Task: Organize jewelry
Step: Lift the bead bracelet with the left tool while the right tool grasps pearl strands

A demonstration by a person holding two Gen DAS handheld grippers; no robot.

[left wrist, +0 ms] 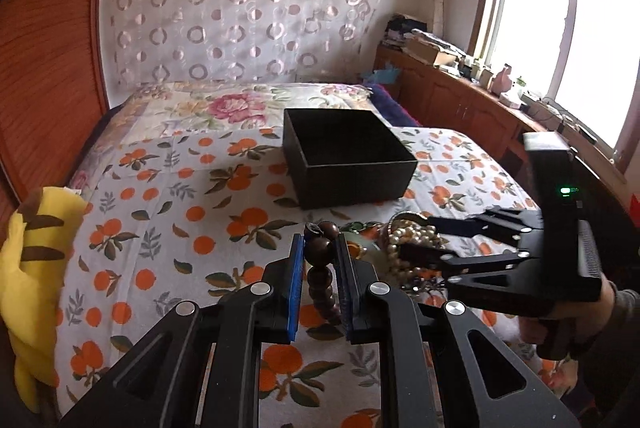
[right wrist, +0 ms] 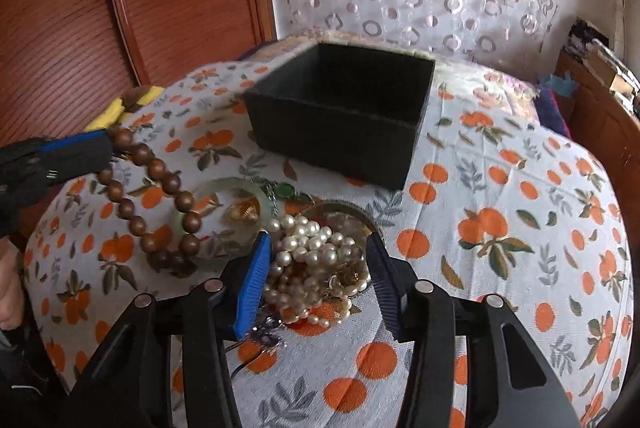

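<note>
While the left gripper [left wrist: 320, 248] clamps its blue pads tight on a string of brown wooden beads [left wrist: 320, 268], the right gripper [right wrist: 318, 252] stands about half open over the pearl strands [right wrist: 312, 256]. In the right wrist view those strands lie heaped between the two pads; the blue pad on the left of that view sits right against the heap, the dark pad on the other side stands a little off it, and I cannot tell whether either presses. No earlier view is at hand.

The wooden beads form a long loop. Its upper end is pinched at the left gripper's tips, and from there it runs down and to the right in the right wrist view, its lower end resting on the orange-print bedspread [right wrist: 500, 188] beside a pale green bangle [right wrist: 228, 188]. The bangle lies flat, just left of the pearls.

The black box [right wrist: 340, 108] sits open-topped on the bedspread, just beyond the jewellery pile, with one corner turned toward the grippers. A yellow plush toy [left wrist: 36, 248] lies at the bed's left edge.
</note>
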